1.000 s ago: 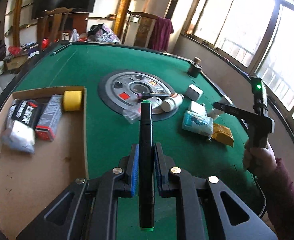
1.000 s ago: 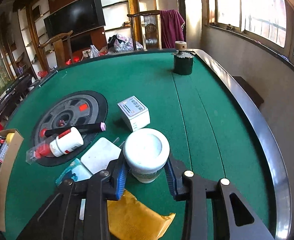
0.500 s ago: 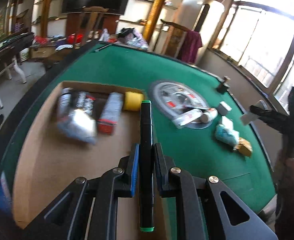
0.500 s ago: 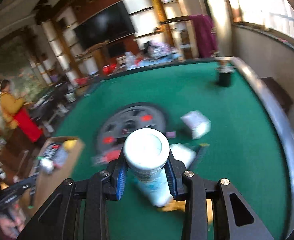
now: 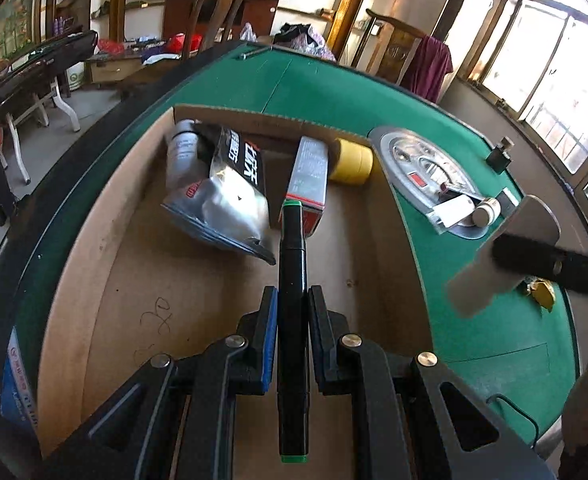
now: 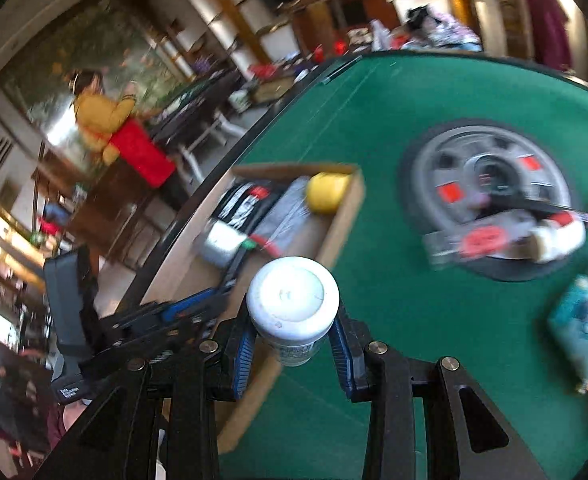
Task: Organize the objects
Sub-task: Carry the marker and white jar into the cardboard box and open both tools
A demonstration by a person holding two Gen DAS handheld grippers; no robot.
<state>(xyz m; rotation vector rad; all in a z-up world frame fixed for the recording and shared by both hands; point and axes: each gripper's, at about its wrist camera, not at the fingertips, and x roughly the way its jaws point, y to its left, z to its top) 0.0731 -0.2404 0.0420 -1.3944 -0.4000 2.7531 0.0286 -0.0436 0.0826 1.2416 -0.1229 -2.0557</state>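
Observation:
My left gripper (image 5: 291,332) is shut on a black marker (image 5: 291,280) with green ends, held over the open cardboard box (image 5: 197,280). The box holds a silver pouch (image 5: 221,196), a grey bottle (image 5: 181,152), a grey carton (image 5: 308,168) and a yellow tape roll (image 5: 352,156). My right gripper (image 6: 291,340) is shut on a white-lidded jar (image 6: 294,300), hanging over the green table beside the box's right wall (image 6: 344,216). In the left wrist view the jar (image 5: 502,256) shows at right, blurred. The left gripper (image 6: 197,308) with the marker appears at left in the right wrist view.
The green felt table (image 5: 454,272) carries a round grey centre disc (image 6: 490,184) with a white bottle (image 5: 484,210), a dark pen and a clear packet (image 6: 482,236). A teal pack (image 6: 582,320) and a yellow pouch (image 5: 542,296) lie farther right. A person in yellow stands beyond the table (image 6: 97,116).
Both grippers swung left toward the box. The left one now hangs over the box's inside with the marker; the right one carried the jar from the table's right side to the box's edge.

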